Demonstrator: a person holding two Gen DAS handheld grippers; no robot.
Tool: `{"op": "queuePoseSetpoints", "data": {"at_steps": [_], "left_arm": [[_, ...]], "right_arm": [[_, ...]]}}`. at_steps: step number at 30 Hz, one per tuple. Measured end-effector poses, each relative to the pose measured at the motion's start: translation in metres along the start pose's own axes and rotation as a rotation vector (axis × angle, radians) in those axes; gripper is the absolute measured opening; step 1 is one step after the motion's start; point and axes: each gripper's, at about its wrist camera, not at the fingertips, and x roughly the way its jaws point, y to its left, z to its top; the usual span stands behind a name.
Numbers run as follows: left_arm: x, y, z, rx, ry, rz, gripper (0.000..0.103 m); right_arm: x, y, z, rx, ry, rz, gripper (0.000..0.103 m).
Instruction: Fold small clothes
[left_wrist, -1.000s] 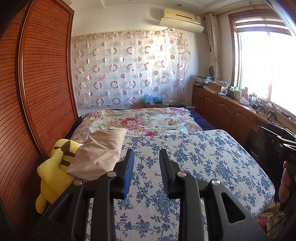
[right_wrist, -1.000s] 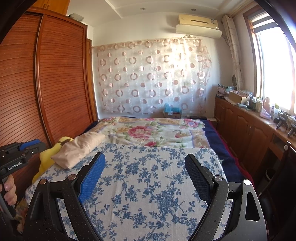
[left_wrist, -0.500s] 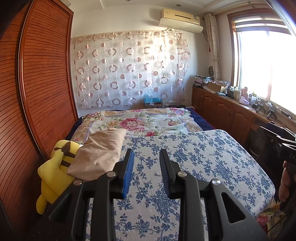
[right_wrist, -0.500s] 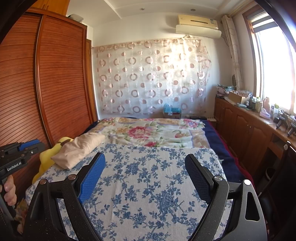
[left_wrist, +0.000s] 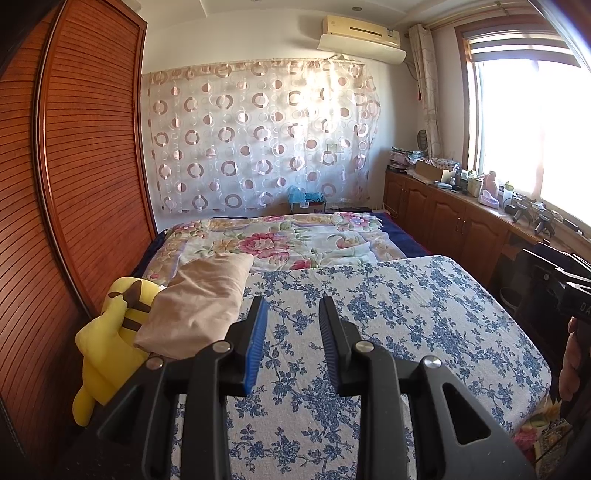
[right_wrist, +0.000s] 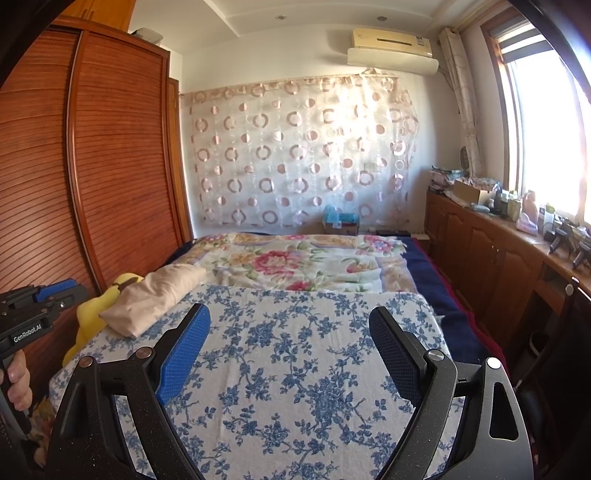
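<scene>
No small garment shows in either view. A bed covered with a blue floral sheet (left_wrist: 406, 314) fills both views (right_wrist: 295, 350). My left gripper (left_wrist: 291, 310) hovers above the sheet near its front, jaws a narrow gap apart and empty. My right gripper (right_wrist: 290, 328) hovers above the sheet, jaws wide open and empty. The left gripper's body also shows at the left edge of the right wrist view (right_wrist: 33, 314), held by a hand.
A beige pillow (left_wrist: 199, 302) lies at the sheet's left edge beside a yellow plush toy (left_wrist: 107, 332). A flowered quilt (left_wrist: 280, 243) covers the far bed. A wooden wardrobe (left_wrist: 74, 184) stands left, cabinets with clutter (left_wrist: 461, 214) right under the window.
</scene>
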Motion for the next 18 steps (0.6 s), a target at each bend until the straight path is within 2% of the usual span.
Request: {"op": "queuePoseSetpoints", "data": {"at_steps": [18], "left_arm": [[-0.0002, 0.0008, 0.0009, 0.003, -0.001, -0.003, 0.028]], "right_arm": [[0.0016, -0.0008, -0.0013, 0.001, -0.001, 0.001, 0.09]]}}
